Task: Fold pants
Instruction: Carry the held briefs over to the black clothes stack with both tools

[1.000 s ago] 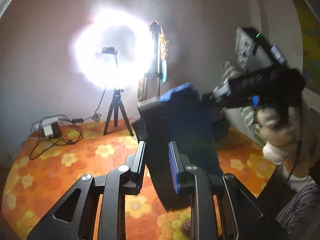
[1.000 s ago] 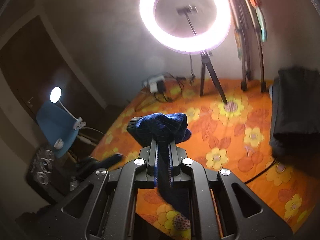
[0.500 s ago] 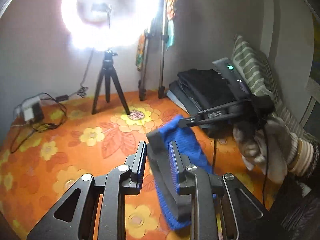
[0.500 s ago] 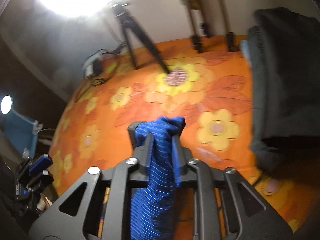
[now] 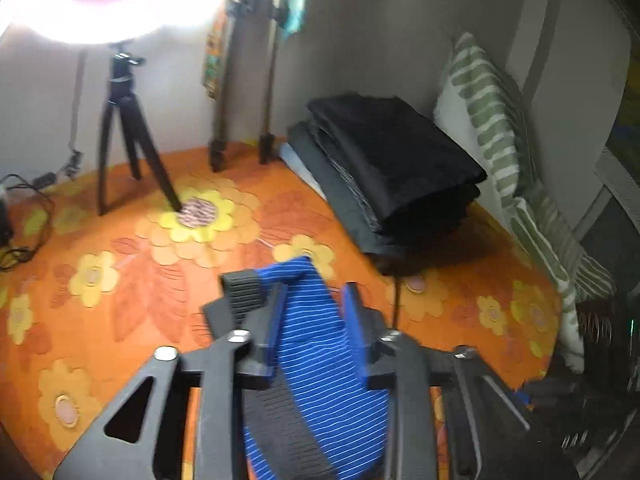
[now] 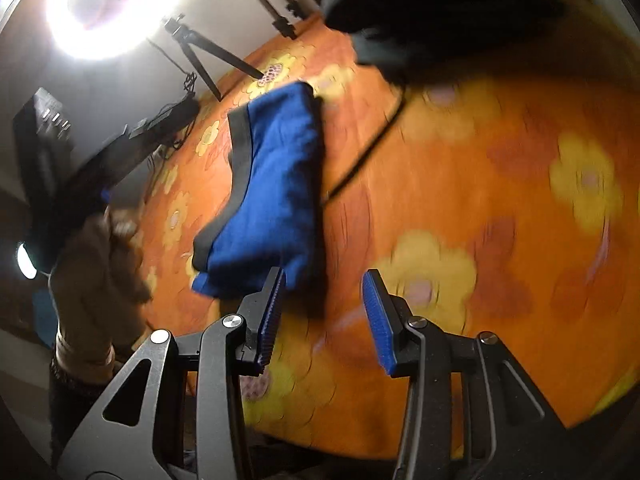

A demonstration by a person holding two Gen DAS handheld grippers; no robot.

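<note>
The blue pinstriped pants (image 5: 316, 344) with a black waistband lie between the fingers of my left gripper (image 5: 314, 300), low over the orange flowered cover (image 5: 132, 292); the jaws stand partly apart around the cloth. In the right wrist view the pants (image 6: 276, 184) lie folded in a blue bundle on the cover. My right gripper (image 6: 322, 280) is open and empty just in front of the bundle's near end. The left gripper and the hand holding it (image 6: 100, 248) show at the left there.
A stack of folded dark clothes (image 5: 396, 168) lies at the back right beside a green striped pillow (image 5: 496, 128). A ring light on a tripod (image 5: 124, 120) stands at the back left, with cables (image 5: 24, 216) beside it. A black cord (image 6: 360, 160) runs across the cover.
Both grippers came down toward the cover with the pants. My right gripper opened and let go of the cloth, which now lies on the cover. My left gripper's jaws widened.
</note>
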